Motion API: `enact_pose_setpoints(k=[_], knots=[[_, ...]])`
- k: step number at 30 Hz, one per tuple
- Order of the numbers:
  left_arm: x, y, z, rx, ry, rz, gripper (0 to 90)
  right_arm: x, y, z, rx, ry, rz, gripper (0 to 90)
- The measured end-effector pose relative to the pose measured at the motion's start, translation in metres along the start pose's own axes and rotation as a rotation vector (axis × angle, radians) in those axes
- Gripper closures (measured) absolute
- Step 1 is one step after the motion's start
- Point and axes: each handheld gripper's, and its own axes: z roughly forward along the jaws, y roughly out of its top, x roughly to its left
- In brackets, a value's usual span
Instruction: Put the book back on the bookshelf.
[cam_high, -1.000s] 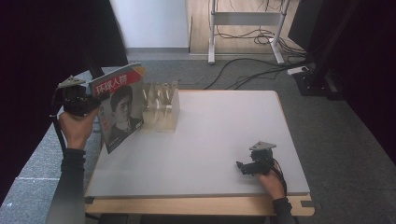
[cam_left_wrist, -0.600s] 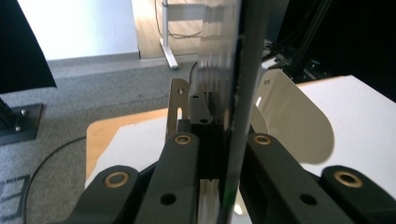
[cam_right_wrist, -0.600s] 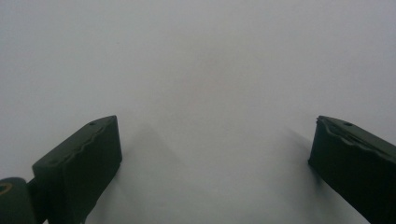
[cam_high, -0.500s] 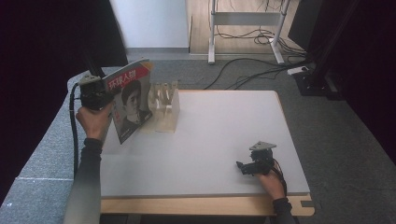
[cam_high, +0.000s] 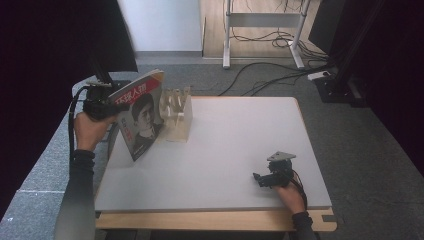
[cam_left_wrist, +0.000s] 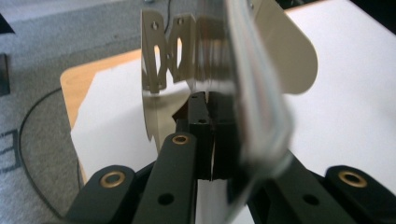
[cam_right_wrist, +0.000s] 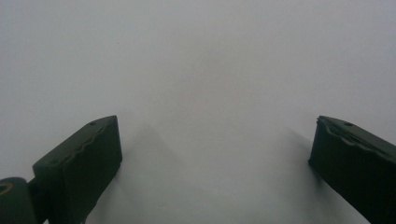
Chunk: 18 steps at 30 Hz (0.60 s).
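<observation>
A magazine (cam_high: 140, 115) with a portrait cover is held upright over the table's left edge, tilted, next to a pale slotted rack (cam_high: 178, 113). My left gripper (cam_high: 103, 107) is shut on the magazine's outer edge. In the left gripper view the black jaws (cam_left_wrist: 212, 135) press together on the glossy magazine (cam_left_wrist: 254, 93), with the rack (cam_left_wrist: 169, 51) just beyond. My right gripper (cam_high: 260, 179) rests on the table near the front right, jaws apart. In the right gripper view its gripper (cam_right_wrist: 215, 154) stands open over bare white tabletop, nothing between the fingers.
The white tabletop (cam_high: 240, 135) has a wooden front rim. Grey carpet surrounds it, with cables (cam_high: 270, 75) and a metal stand (cam_high: 262, 30) on the floor behind. Dark curtains hang at left and right.
My left hand has carried the magazine to the right, closer to the rack, and tilted it more upright. The right gripper has not moved.
</observation>
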Motion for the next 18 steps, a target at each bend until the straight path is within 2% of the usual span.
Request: enact_pose_setpoints(k=[1, 6, 11, 13, 16, 18], knots=[[0.000, -0.001, -0.001, -0.007, 0.007, -0.003, 86.0, 0.000, 0.000, 0.000, 0.000, 0.000, 0.000, 1.4], [-0.001, -0.004, -0.003, -0.102, 0.027, -0.011, 87.2, 0.000, 0.000, 0.000, 0.001, 0.001, 0.001, 1.4], [0.000, -0.003, 0.002, -0.183, 0.047, -0.035, 87.2, 0.000, 0.000, 0.000, 0.001, 0.001, 0.001, 1.4], [0.001, -0.004, 0.007, -0.201, 0.035, -0.051, 87.1, 0.000, 0.000, 0.000, 0.000, 0.001, 0.000, 1.4], [0.004, -0.008, 0.015, -0.197, 0.046, -0.062, 87.0, 0.000, 0.000, 0.000, 0.001, 0.001, 0.000, 1.4], [0.008, -0.013, 0.017, -0.216, 0.046, -0.080, 86.9, 0.000, 0.000, 0.000, 0.002, 0.003, -0.001, 1.4]])
